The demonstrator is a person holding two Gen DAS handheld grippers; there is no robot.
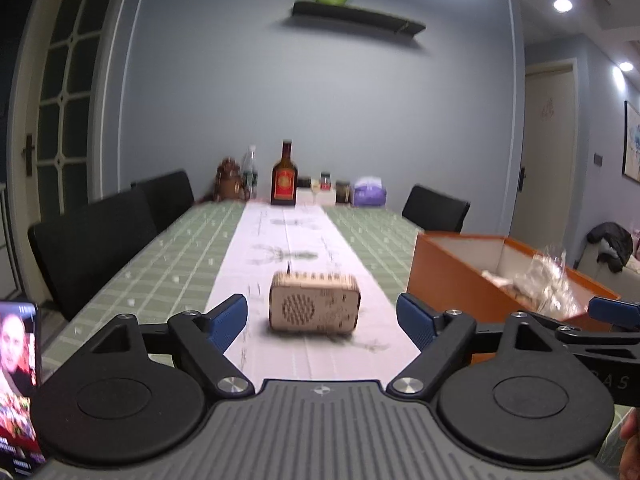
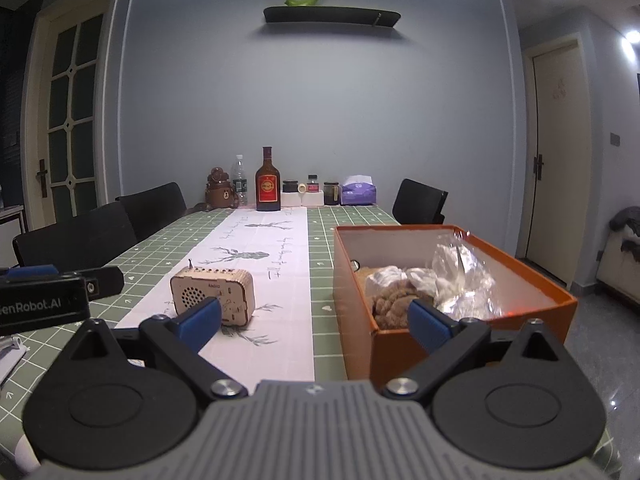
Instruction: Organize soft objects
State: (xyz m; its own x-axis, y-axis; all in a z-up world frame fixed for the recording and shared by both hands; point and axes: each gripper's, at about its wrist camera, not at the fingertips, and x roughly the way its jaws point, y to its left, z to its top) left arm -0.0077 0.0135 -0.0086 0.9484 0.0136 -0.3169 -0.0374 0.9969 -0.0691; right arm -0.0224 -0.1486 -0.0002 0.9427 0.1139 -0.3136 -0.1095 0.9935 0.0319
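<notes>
Jaws spread wide and holding nothing, the left gripper [image 1: 322,322] hovers low over a dining table [image 1: 160,256], its blue pads flanking a small wooden radio-shaped box [image 1: 314,307] that stands on the white runner [image 1: 280,248] just beyond the fingertips at 12 o'clock. The right gripper [image 2: 314,322] is likewise open and empty, one blue pad [image 2: 200,320] overlapping the near corner of the wooden box in its view, the other pad at the near end of an orange cardboard box [image 2: 456,340].

The soft objects lie inside that orange box, at 1 o'clock from the right gripper: a brown plush item [image 2: 394,306] against the near wall, with white soft pieces [image 2: 390,280] and crumpled clear plastic wrapping [image 2: 464,280] heaped beyond it. From the left wrist, the same box sits at 3 o'clock, its contents blurred.

At 9 o'clock in the left view, a phone [image 1: 18,384] with a lit screen stands at the table edge. At the far end of the table, at 12 o'clock, a dark liquor bottle [image 2: 267,180] with a red label stands among a clear water bottle [image 2: 239,180], a brown bear-shaped jar [image 2: 219,190], several small jars and a purple tissue pack [image 2: 359,192]. Black chairs [image 2: 152,208] line both sides, and a dark shelf [image 2: 332,14] hangs on the grey wall.
</notes>
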